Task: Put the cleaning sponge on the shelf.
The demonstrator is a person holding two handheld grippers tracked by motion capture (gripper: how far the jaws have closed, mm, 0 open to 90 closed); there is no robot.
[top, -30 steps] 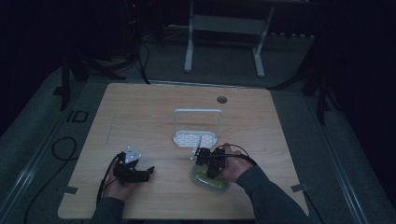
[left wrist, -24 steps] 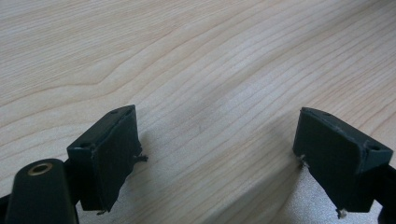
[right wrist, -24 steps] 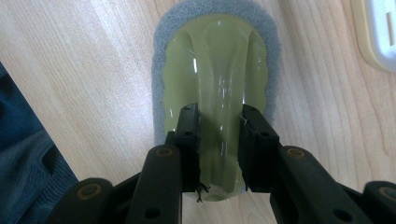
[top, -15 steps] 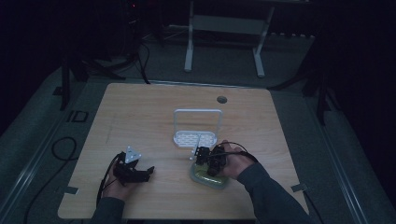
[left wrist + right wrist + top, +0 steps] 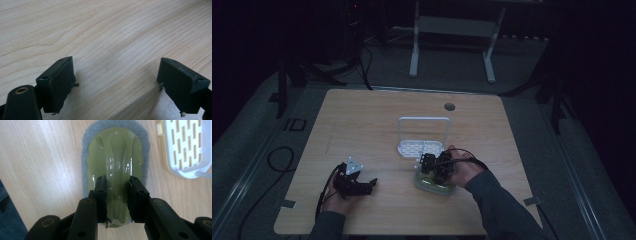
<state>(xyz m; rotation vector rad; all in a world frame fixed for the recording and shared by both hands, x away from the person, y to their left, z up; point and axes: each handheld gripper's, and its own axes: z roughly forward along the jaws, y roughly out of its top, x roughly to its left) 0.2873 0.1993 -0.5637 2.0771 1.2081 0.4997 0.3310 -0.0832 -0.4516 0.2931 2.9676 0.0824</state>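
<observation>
Scrubber (image 5: 115, 157) handle's near end hidden behind jaws; white rack (image 5: 187, 147) cut by frame edge.

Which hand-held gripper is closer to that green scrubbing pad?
Right. The right hand-held gripper has its jaws clamped on the scrubbing pad's green handle; the left hand-held gripper sits apart, over bare table.

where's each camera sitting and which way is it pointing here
High view: above the person's side of the table, looking forward and down; both forearms, left hand-held gripper and right hand-held gripper show.
Left gripper view: on the left hand-held gripper, looking down at bare wood between its wide-apart jaws.
Right gripper view: on the right hand-held gripper, looking down on the green scrubber, whose raised handle its jaws straddle.
Shared: the high and right gripper views both show the scrubber and the white rack.
</observation>
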